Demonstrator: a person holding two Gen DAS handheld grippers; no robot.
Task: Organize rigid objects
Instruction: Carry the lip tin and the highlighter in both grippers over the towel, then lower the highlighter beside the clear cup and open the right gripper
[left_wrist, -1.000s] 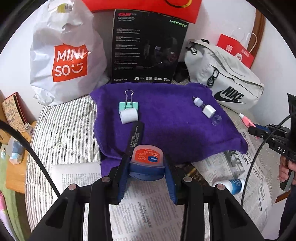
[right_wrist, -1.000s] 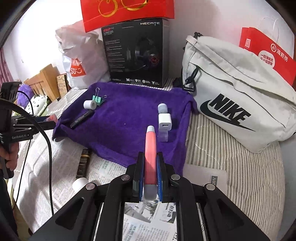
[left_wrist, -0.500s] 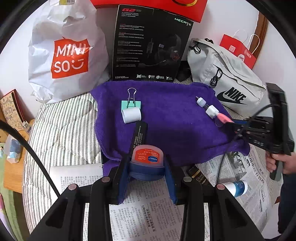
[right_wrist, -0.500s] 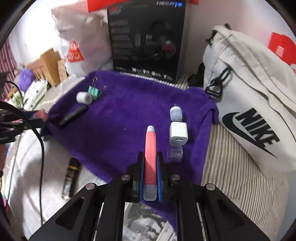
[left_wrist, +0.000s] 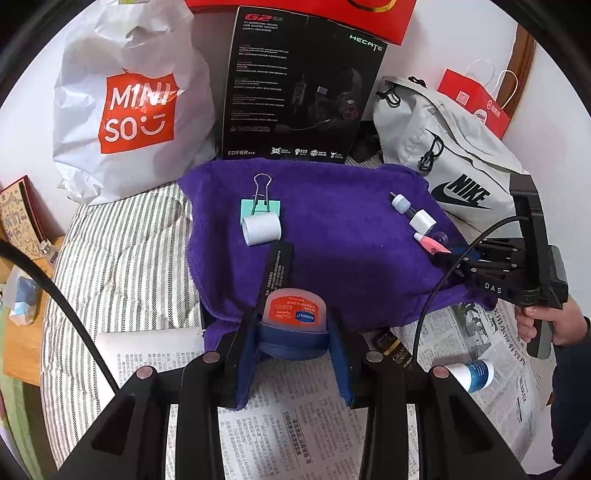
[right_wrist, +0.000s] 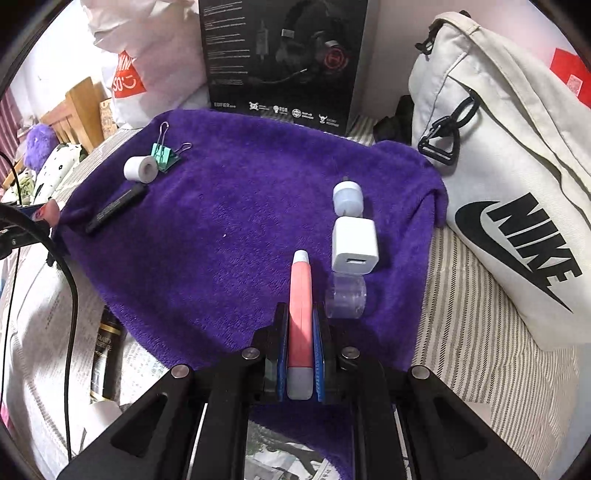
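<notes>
Both sets of fingers hold a small item over the purple fleece cloth on the bed.

The left gripper has its fingers closed on a small squat jar with a dark blue lid and an orange label; its print is too small to read. Ahead of these fingers on the cloth lie a black tube with fine white print, a white tape roll and a mint-green binder clip. Behind stand a white plastic bag marked "MINISO" and a black headset box reading "G2", "HECATE" and "EDIFIER". The right gripper has its fingers pressed narrow on a slim pink pen-shaped stick with pale grey ends, its tip over the cloth. Just right of these fingers sit a clear plastic cap, a white square charger and a pale round plug, then a grey "NIKE" bag.
</notes>
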